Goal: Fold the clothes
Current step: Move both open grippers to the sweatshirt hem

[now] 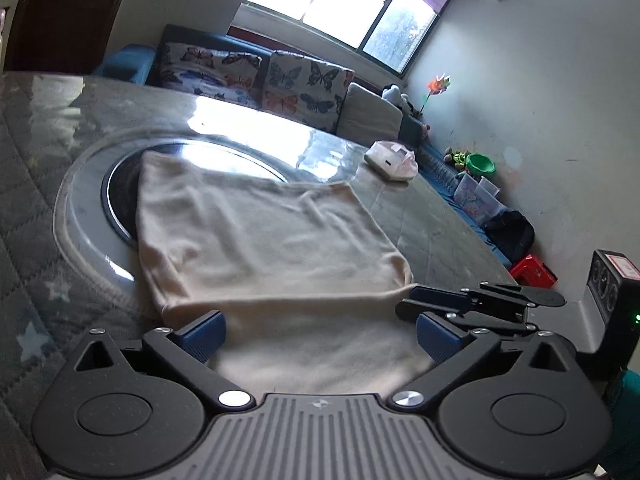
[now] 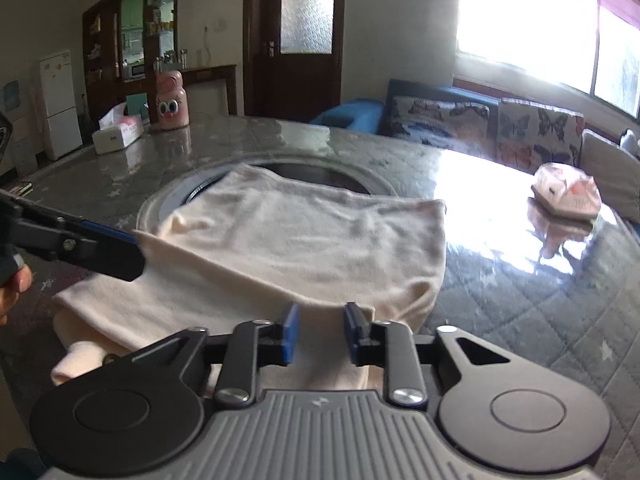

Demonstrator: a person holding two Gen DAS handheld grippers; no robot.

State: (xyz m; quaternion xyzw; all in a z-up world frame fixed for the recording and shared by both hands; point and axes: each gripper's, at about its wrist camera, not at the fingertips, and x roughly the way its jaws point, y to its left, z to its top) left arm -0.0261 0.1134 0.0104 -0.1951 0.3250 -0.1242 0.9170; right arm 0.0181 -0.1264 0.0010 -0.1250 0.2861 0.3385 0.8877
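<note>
A cream garment [image 1: 264, 240] lies folded on the glass-topped table, its far part over the round turntable. In the left wrist view my left gripper [image 1: 320, 334] is open wide, its blue pads over the garment's near edge, holding nothing. My right gripper shows in that view [image 1: 424, 300] at the garment's right corner. In the right wrist view the garment [image 2: 304, 240] spreads ahead, and my right gripper [image 2: 320, 332] is open with a moderate gap over its near edge. The left gripper [image 2: 120, 244] shows there touching the garment's left corner.
A round turntable [image 1: 80, 216] sits in the table's middle. A tissue pack in a bag [image 1: 392, 160] lies at the far edge. In the right wrist view a tissue box [image 2: 118, 134] and pink bottle [image 2: 172, 100] stand far left. A sofa [image 1: 280, 80] runs behind.
</note>
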